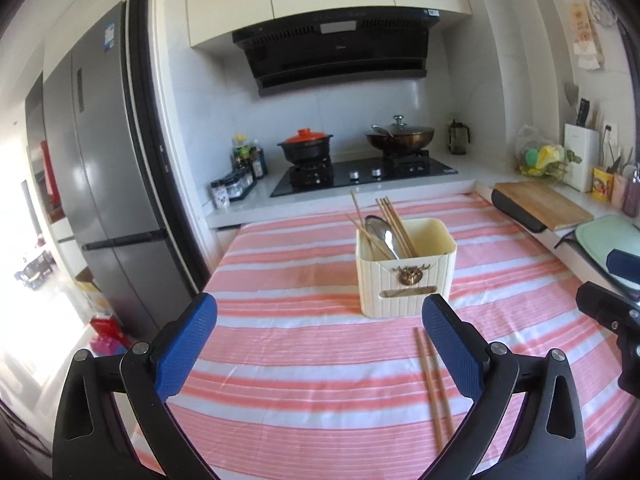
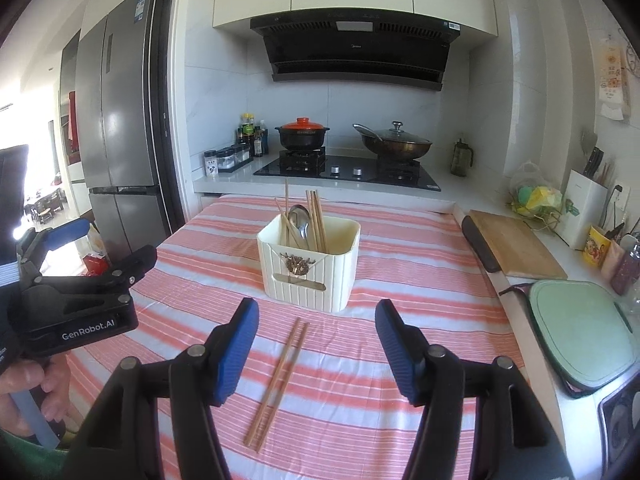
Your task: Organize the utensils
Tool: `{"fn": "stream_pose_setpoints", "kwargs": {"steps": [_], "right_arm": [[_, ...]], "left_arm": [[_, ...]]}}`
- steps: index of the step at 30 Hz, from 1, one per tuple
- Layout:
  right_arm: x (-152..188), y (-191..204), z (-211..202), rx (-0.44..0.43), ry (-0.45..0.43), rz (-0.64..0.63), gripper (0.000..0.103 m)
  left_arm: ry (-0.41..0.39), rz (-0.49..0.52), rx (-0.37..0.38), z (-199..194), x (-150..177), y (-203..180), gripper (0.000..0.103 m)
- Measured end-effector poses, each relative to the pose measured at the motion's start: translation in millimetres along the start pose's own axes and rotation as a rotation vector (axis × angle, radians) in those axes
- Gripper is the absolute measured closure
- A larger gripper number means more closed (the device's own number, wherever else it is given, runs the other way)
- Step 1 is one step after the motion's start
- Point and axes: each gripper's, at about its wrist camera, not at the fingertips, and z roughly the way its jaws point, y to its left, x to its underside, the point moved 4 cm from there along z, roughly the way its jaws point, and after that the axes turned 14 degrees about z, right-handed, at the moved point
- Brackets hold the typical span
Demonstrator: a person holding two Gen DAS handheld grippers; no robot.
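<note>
Right claw (image 2: 316, 350) open (empty), chopsticks (image 2: 278, 384) lying on cloth between its fingers

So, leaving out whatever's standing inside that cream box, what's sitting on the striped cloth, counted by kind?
Cream utensil holder: 1
Loose wooden chopsticks: 2
Total: 3
</note>
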Motion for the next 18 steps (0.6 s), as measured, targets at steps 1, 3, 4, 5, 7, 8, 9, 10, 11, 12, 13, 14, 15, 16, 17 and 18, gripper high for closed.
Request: {"fn": "stream_pose_setpoints", "kwargs": {"steps": [1, 3, 4, 5, 7, 8, 9, 10, 11, 12, 13, 14, 15, 16, 17, 18], "right_arm": [[0, -1, -4, 0.004, -0.006, 0.003, 0.041], [0, -3, -10, 0.010, -0.014, 0.006, 0.041], [1, -3, -12, 0.012, -0.019, 0.006, 0.041], [1, -2, -14, 0.014, -0.021, 0.004, 0.041], [2, -2, -17, 0.016, -0.024, 0.005, 0.041], [3, -3, -18, 0.016, -0.025, 0.006, 0.041], [3, -3, -19, 0.017, -0.026, 0.007, 0.041], [3, -3, -21, 0.020, -0.029, 0.007, 0.041], [4, -3, -22, 0.022, -0.032, 0.006, 0.041], [4, -2, -23, 0.023, -0.033, 0.006, 0.041], [4, -2, -24, 0.024, -0.035, 0.004, 0.041], [4, -1, -25, 0.024, -0.038, 0.002, 0.041], [4, -1, -25, 0.025, -0.041, -0.001, 0.041], [4, 0, -26, 0.025, -0.043, -0.004, 0.041], [4, 0, -27, 0.025, -0.045, -0.008, 0.041], [5, 1, -27, 0.025, -0.048, -0.011, 0.041]], "left_arm": [[-0.006, 0.000, -0.003, -3, -2, 1, 0.001], [-0.016, 0.002, -0.009, -10, -2, 1, 0.001], [-0.021, 0.004, -0.012, -12, -3, 1, 0.001], [-0.024, 0.007, -0.017, -14, -3, 0, 0.001], [-0.031, 0.015, -0.031, -17, -4, 0, 0.001], [-0.034, 0.018, -0.037, -19, -4, 0, 0.001], [-0.037, 0.021, -0.044, -20, -4, 0, 0.001], [-0.040, 0.022, -0.048, -22, -5, 1, 0.001], [-0.042, 0.021, -0.048, -23, -5, 1, 0.001], [-0.044, 0.020, -0.049, -24, -6, 2, 0.001], [-0.048, 0.018, -0.051, -25, -6, 3, 0.001], [-0.050, 0.017, -0.053, -25, -6, 4, 0.001], [-0.053, 0.017, -0.057, -26, -7, 5, 0.001], [-0.055, 0.018, -0.062, -27, -7, 6, 0.001], [-0.057, 0.019, -0.067, -27, -8, 6, 0.001], [-0.059, 0.020, -0.071, -27, -8, 7, 0.001]]}}
